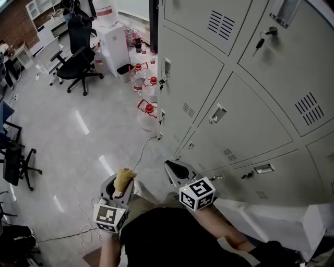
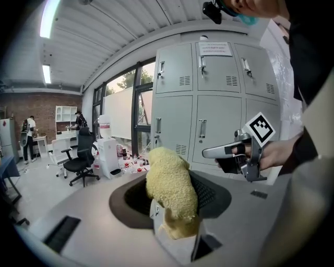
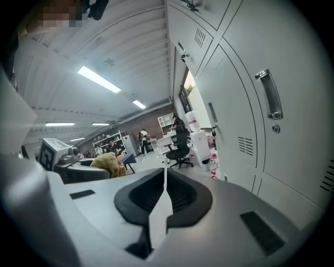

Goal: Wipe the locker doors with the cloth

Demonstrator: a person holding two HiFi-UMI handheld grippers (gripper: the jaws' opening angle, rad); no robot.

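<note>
yellow fuzzy cloth [image 2: 169,187] pinched tight in the left tongs [image 2: 176,229], right tongs [image 3: 165,182] pressed together with nothing inside, grey locker doors [image 3: 235,130] close on the right of the right tongs, left tongs on its other side, farther from the doors

You're standing in an open-plan office or lab: grey metal lockers [image 1: 245,120] beside you, black swivel chairs [image 1: 78,62] on a glossy floor [image 1: 78,141], a brick wall [image 1: 15,23] with white shelving [image 1: 39,8], strip lights [image 3: 99,79] overhead.
</note>
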